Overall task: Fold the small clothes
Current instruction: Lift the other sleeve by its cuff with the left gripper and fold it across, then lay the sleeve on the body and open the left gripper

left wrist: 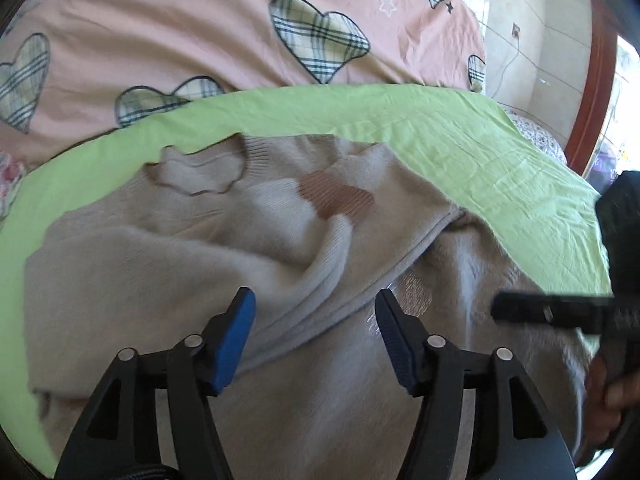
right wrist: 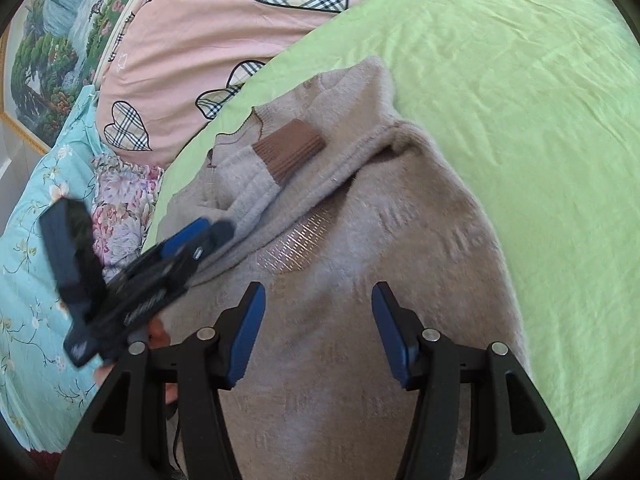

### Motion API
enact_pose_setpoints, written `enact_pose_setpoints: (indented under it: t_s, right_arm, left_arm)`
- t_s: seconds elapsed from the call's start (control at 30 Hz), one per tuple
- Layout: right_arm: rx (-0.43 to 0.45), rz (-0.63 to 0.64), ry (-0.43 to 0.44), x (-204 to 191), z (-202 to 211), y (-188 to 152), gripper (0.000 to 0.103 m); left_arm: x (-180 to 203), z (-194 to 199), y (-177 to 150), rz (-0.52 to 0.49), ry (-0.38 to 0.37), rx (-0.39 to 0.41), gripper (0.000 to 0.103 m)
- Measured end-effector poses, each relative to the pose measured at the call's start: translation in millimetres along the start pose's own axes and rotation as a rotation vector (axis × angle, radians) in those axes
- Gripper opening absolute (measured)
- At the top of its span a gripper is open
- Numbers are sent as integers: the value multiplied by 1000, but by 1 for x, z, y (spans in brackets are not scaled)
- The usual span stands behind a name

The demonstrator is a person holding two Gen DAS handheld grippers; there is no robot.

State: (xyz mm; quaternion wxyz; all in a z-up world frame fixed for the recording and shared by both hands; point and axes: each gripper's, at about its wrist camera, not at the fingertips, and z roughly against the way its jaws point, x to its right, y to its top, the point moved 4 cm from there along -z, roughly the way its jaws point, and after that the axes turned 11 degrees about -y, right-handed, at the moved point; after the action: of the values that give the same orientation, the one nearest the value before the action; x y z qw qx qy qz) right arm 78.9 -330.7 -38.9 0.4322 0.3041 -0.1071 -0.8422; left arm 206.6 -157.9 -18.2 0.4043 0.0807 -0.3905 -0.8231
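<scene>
A small beige knit sweater lies on a light green sheet spread over a bed. One sleeve with a brown ribbed cuff is already folded across its chest. The left gripper hovers over the sleeve, fingers apart and holding nothing. The right gripper hovers over the lower body of the sweater, fingers also apart and empty.

The next fold likely calls for pinching both layers near an edge, lifting low, and laying the fabric flat so the soft knit does not bunch.

Beyond the sheet lies a pink quilt with plaid hearts. A floral turquoise cover and a framed landscape picture show to one side.
</scene>
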Motion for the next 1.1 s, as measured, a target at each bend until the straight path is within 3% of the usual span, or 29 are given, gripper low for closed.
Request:
enact_pose_setpoints:
  t_s: [0.13, 0.27, 0.43, 0.53, 0.57, 0.63, 0.7, 0.77, 0.9, 0.97, 1.1]
  right_arm:
    - [3, 9, 29, -15, -17, 23, 57]
    - [8, 1, 59, -30, -39, 55, 57]
    - [-14, -41, 47, -36, -81, 90, 57]
    - [-39, -72, 33, -37, -107, 97, 57]
    - [-38, -69, 34, -40, -110, 98, 55]
    - [-46, -46, 64, -50, -115, 101, 7]
    - [0, -28, 97, -63, -100, 108, 8]
    - [129, -3, 156, -74, -57, 117, 8]
    - [312, -39, 173, -49, 4, 127, 7]
    - [295, -49, 104, -29, -2, 123, 7]
    - [149, -96, 48, 4, -48, 97, 7]
  left_arm:
    - [-47, 45, -29, 114, 84, 14, 65]
    - [-112, 81, -58, 246, 273, 26, 65]
    - [-174, 91, -81, 389, 392, -12, 64]
    - [-195, 85, -87, 441, 414, -25, 64]
    - [-200, 82, -86, 462, 405, -25, 64]
    - [-205, 78, -80, 477, 397, -10, 64]
    - [-208, 74, -72, 479, 421, -2, 58]
    - [-210, 74, -68, 500, 486, -2, 56]
    - [-200, 84, -74, 519, 524, 41, 58]
    - [-192, 81, -78, 499, 559, 31, 58]
    - [-191, 85, -80, 520, 594, 43, 57]
